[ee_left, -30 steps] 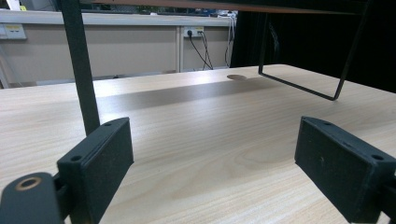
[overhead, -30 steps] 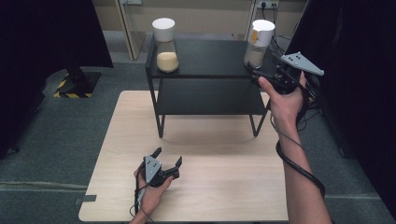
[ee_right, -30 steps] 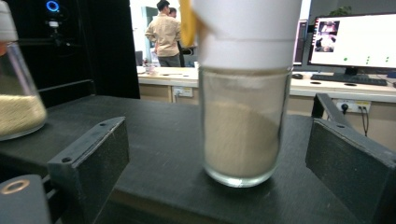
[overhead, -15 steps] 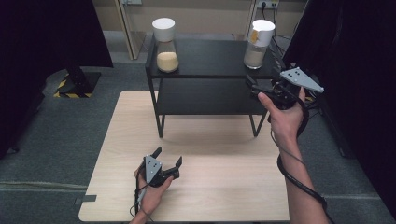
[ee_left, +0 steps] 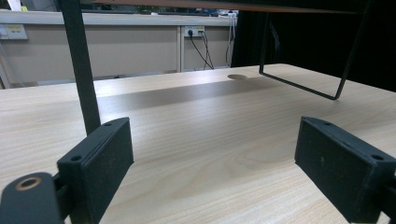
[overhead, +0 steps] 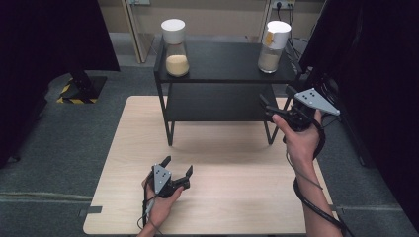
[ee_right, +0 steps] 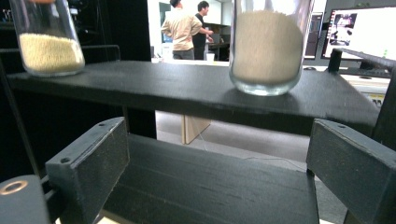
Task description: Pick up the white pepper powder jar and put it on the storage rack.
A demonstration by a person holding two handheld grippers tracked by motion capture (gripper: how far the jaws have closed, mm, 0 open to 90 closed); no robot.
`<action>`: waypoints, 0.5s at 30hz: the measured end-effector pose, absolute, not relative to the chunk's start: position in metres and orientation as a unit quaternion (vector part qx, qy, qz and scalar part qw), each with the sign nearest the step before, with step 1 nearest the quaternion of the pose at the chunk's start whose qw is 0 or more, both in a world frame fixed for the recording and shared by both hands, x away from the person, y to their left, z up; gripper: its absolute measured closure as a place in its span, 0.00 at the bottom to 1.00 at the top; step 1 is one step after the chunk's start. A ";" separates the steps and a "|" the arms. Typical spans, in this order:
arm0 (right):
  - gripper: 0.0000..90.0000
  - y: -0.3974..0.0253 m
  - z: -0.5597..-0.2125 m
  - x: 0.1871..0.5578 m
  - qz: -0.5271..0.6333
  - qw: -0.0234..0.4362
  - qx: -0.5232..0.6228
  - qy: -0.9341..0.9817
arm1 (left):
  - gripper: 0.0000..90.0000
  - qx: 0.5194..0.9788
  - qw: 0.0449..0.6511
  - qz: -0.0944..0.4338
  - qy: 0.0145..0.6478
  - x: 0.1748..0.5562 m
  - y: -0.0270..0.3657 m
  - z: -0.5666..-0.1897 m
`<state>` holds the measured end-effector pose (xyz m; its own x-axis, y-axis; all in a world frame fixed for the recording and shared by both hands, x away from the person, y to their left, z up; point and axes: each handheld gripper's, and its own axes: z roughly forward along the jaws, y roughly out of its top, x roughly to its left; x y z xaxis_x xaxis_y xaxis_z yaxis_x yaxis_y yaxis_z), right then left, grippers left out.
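Up high – rt tool (overhead: 271,106), jaws apart, facing shelf (overhead: 222,61)

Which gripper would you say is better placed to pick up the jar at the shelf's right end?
Right. The right gripper is open beside the shelf below that jar; the left gripper sits low over the table.

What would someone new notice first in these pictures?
Two white-lidded glass jars of pale grains stand on the black shelf: the left jar and the right jar. The right tool is raised, open, beside the shelf, below the right jar; the left tool rests open on the wooden table.
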<state>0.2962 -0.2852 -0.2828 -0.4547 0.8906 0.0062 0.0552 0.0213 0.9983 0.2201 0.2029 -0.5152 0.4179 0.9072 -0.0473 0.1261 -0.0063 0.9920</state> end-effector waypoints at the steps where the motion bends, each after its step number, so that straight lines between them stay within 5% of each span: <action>1: 0.07 -0.286 -0.285 0.296 0.585 0.355 0.382 0.621 | 0.12 0.621 0.569 0.343 0.416 0.220 0.203 -0.515; 15: 0.07 -0.291 -0.318 0.284 0.574 0.344 0.391 0.632 | 0.12 0.620 0.569 0.343 0.417 0.220 0.203 -0.515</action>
<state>0.2840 -0.2909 -0.3178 -0.4580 0.8889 0.0129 0.0988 0.0365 0.9944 0.2202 0.2028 -0.5153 0.4176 0.9073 -0.0487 0.1263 -0.0049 0.9920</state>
